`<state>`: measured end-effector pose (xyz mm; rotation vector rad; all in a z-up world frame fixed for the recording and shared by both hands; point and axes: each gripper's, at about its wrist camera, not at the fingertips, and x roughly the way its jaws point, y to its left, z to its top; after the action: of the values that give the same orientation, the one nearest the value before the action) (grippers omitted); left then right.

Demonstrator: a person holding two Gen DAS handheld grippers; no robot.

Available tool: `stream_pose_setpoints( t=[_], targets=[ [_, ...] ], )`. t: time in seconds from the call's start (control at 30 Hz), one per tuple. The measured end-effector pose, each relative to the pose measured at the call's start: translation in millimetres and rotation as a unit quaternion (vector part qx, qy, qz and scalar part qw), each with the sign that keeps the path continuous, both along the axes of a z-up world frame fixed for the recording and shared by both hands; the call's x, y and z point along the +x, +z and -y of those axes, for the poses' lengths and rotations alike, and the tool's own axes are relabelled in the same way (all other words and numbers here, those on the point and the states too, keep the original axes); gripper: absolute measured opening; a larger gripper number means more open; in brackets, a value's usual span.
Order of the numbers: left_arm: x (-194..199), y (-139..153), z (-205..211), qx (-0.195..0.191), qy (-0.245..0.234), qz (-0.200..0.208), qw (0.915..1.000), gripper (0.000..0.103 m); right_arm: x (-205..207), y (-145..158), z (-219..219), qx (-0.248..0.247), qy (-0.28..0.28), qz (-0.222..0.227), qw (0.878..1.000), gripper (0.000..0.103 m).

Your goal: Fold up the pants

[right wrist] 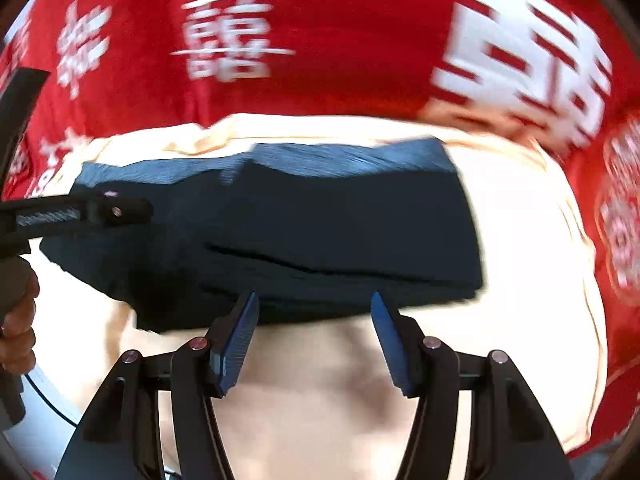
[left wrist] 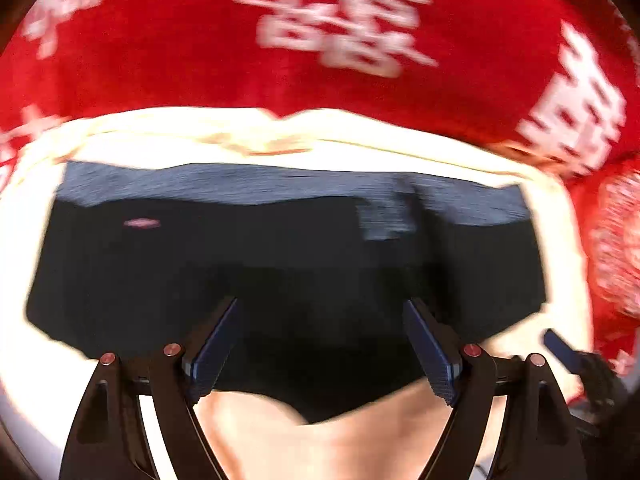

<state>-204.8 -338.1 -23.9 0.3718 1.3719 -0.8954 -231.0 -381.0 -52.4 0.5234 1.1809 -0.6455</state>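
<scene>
The folded dark pants [right wrist: 280, 232] are taking up the middle of the cream cloth [right wrist: 520, 240]. Bare cloth is lying open on the near side. The left gripper [right wrist: 80, 212] is reaching in over the pants' left end.

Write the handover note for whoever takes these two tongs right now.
Left tongs: open, empty, above the pants.
Right tongs: open, nothing between the pads, at the near edge of the pants.
Pants: dark, lying in a compact stacked bundle on the cream cloth, which sits on the red patterned cover.
Done: the pants look folded into layers.
Left: check that the edges line up; the pictures are blurred, so neatness is hard to judge. Tidy or make one more fold if needed.
</scene>
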Motion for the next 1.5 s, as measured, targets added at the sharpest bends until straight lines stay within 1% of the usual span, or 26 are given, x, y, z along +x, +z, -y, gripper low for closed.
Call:
stream_pose_setpoints(
  t=[0.07,0.1,0.13,0.23,0.27,0.3,0.33,0.37,0.4,0.43,0.47,0.53,0.6,0.63,0.7,0.77,0.83,1.03,1.1,1.17,1.2,1.23,1.3,1.37,1.43,1.5],
  targets=[
    [-14,0,21,-0.011,-0.022,-0.035,0.9991,0.083,-16,-1,9,0.013,-0.021,-0.002,1.0,0.063],
    [-22,-3,32,-0.01,-0.029,-0.042,0.9986,0.083,-22,-3,14,0.019,-0.029,-0.004,0.999,0.063],
    [-33,-8,45,-0.007,-0.037,-0.046,0.9982,0.083,-30,-5,18,0.025,-0.038,-0.006,0.999,0.063],
    [-41,-16,61,-0.007,-0.047,-0.044,0.9979,0.083,-43,-11,26,0.041,-0.055,-0.002,0.998,0.063],
    [-34,-24,67,-0.009,-0.047,-0.045,0.9978,0.083,-48,-12,27,0.045,-0.06,0.0,0.997,0.063],
    [-35,-24,69,-0.011,-0.047,-0.048,0.9977,0.083,-52,-12,27,0.048,-0.063,0.003,0.997,0.062],
    [-35,-25,71,-0.01,-0.047,-0.05,0.9976,0.082,-54,-12,27,0.051,-0.064,0.006,0.997,0.058],
    [-36,-25,74,-0.009,-0.048,-0.051,0.9975,0.077,-57,-12,28,0.057,-0.064,0.01,0.996,0.055],
    [-36,-24,76,-0.007,-0.052,-0.054,0.9972,0.057,-59,-13,30,0.064,-0.064,0.015,0.996,0.05],
    [-36,-27,81,-0.001,-0.059,-0.06,0.9965,0.042,-58,-14,34,0.07,-0.064,0.019,0.995,0.047],
    [-37,-29,83,0.008,-0.063,-0.063,0.996,0.039,-61,-13,33,0.074,-0.065,0.023,0.995,0.046],
    [-37,-27,77,0.009,-0.068,-0.071,0.9951,0.024,-62,-13,36,0.079,-0.064,0.027,0.994,0.041],
    [-34,-27,74,0.004,-0.066,-0.087,0.9941,0.024,-66,-12,41,0.082,-0.067,0.032,0.994,0.041],
    [-32,-27,70,0.001,-0.065,-0.09,0.9938,0.019,-67,-11,43,0.084,-0.068,0.035,0.993,0.041],
    [-33,-28,65,0.004,-0.075,-0.081,0.9939,0.018,-69,-10,48,0.085,-0.072,0.04,0.993,0.041],
    [-35,-35,58,0.023,-0.082,-0.064,0.9943,0.017,-68,-11,55,0.085,-0.071,0.043,0.993,0.041],
    [-36,-44,52,0.035,-0.079,-0.068,0.994,0.017,-64,-12,64,0.08,-0.069,0.041,0.994,0.041],
    [-40,-43,48,0.028,-0.076,-0.046,0.9957,0.017,-31,-21,104,0.062,-0.066,0.057,0.994,0.041],
    [-40,-40,46,0.024,-0.063,-0.037,0.9971,0.02,-11,-37,110,0.07,-0.053,0.043,0.995,0.041],
    [-37,-37,41,0.025,-0.041,-0.027,0.9985,0.042,1,-51,106,0.069,-0.044,0.02,0.996,0.041],
    [-35,-35,37,0.025,-0.024,-0.021,0.9992,0.07,7,-56,101,0.063,-0.037,0.007,0.997,0.042],
    [-31,-33,31,0.018,-0.003,-0.022,0.9996,0.078,9,-57,96,0.056,-0.031,0.002,0.998,0.043],
    [-26,-34,24,0.016,0.017,-0.032,0.9992,0.078,19,-58,76,0.037,0.011,-0.016,0.999,0.043],
    [-24,-38,18,0.033,0.031,-0.027,0.9986,0.078,25,-59,59,0.02,0.049,-0.033,0.998,0.043],
    [-24,-41,12,0.048,0.036,-0.021,0.998,0.078,27,-57,51,0.013,0.069,-0.038,0.997,0.043],
    [-25,-40,8,0.056,0.042,-0.015,0.9974,0.078,23,-47,59,0.069,0.062,0.009,0.996,0.043]
  ],
)
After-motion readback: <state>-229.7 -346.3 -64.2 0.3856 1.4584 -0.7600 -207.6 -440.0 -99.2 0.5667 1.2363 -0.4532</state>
